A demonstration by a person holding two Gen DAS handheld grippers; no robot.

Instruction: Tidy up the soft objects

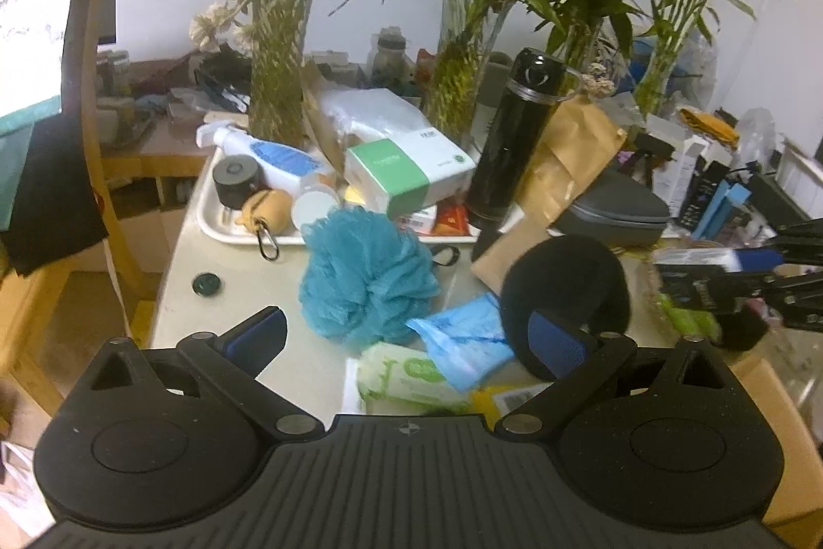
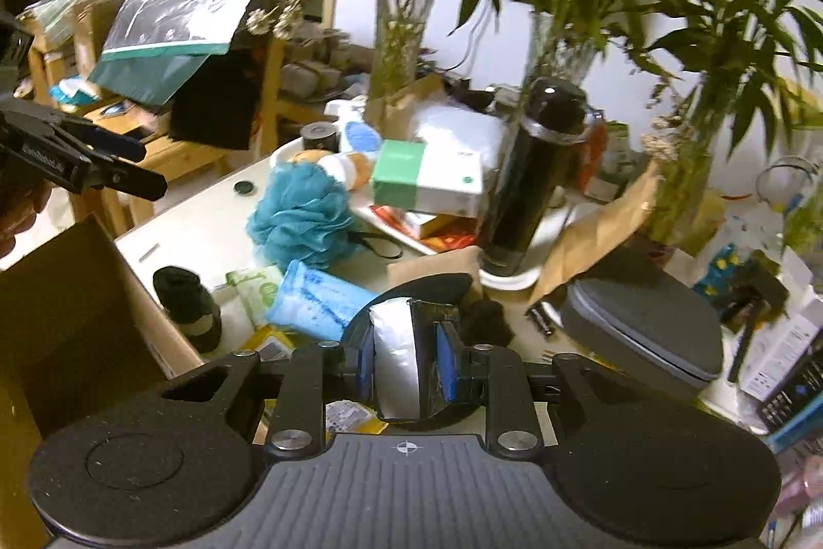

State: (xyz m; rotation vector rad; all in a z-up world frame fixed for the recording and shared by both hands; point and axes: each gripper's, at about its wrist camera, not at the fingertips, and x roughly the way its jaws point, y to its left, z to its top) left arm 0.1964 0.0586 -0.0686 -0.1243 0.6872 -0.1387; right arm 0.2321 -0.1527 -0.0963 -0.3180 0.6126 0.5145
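Observation:
A blue mesh bath pouf [image 1: 366,277] lies on the table in front of my left gripper [image 1: 406,335], which is open and empty above a blue soft pack [image 1: 463,339] and a green wipes pack [image 1: 406,376]. Black fuzzy earmuffs [image 1: 566,286] sit by its right finger. My right gripper [image 2: 406,361] is shut on a silver and black packet [image 2: 404,358]. The pouf [image 2: 301,217], blue pack [image 2: 319,299] and wipes [image 2: 254,291] show ahead of it. The right gripper also shows in the left wrist view [image 1: 740,276], the left one in the right wrist view [image 2: 110,168].
A white tray [image 1: 226,222] holds a spray bottle, tissue box [image 1: 406,168] and small items. A black flask [image 1: 514,137], glass vases with bamboo [image 1: 278,75], a brown paper bag [image 1: 571,168], a grey case [image 1: 612,209] stand behind. An open cardboard box [image 2: 77,317] sits left.

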